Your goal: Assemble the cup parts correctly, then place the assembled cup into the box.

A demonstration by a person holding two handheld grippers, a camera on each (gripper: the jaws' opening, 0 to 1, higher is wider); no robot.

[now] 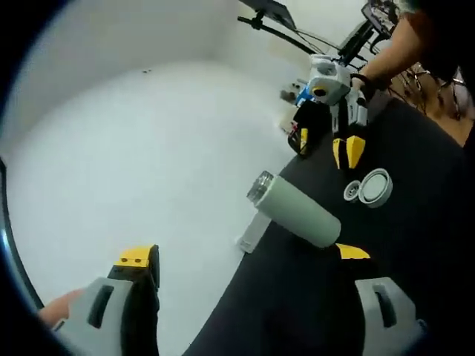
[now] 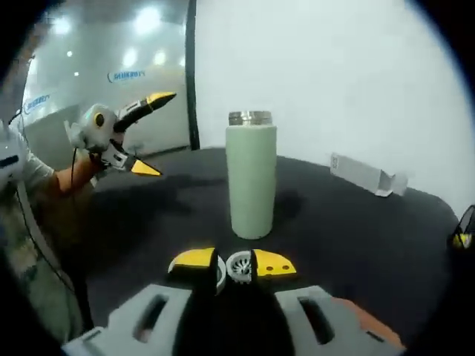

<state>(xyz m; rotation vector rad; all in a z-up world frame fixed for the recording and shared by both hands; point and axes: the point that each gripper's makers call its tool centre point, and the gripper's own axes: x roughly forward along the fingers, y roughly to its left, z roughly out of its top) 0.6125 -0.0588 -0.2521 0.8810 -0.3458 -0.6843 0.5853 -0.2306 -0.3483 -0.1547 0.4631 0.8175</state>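
Standing upright on the black table point(image 2: 356, 230), the pale green cup point(image 2: 251, 178) sits at 12 o'clock of the right gripper point(image 2: 237, 265), whose jaws pinch a small white ring part point(image 2: 239, 266). Left gripper point(image 1: 249, 259) hovers spread wide; a lid point(image 1: 374, 186) lies at its 1 o'clock.

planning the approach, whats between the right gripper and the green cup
Two small cup parts: in the right gripper view a ribbed insert and a white ring sit between the right gripper jaws, then bare black tabletop up to the cup.
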